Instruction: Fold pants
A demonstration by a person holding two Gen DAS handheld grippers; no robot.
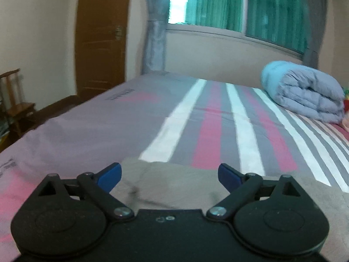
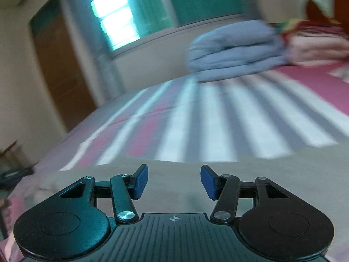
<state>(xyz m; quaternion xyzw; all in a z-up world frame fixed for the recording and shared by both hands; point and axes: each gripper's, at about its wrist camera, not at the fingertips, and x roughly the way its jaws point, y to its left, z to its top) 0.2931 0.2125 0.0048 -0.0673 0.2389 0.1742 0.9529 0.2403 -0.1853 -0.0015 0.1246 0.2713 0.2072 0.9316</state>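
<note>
Grey-beige pants (image 1: pixel 170 183) lie flat on the striped bed, just under and ahead of both grippers; they also show in the right wrist view (image 2: pixel 174 174). My left gripper (image 1: pixel 169 175) is open, its blue pads wide apart over the pants' edge, holding nothing. My right gripper (image 2: pixel 174 181) is open too, pads apart just above the cloth, empty. The right wrist view is blurred by motion.
The bed sheet (image 1: pixel 209 118) has grey, pink and white stripes. A folded blue-grey quilt (image 1: pixel 305 91) sits at the far right of the bed, with pink folded bedding (image 2: pixel 316 43) beside it. A wooden door (image 1: pixel 100 39), a chair (image 1: pixel 17 107) and a window (image 1: pixel 240 6) lie beyond.
</note>
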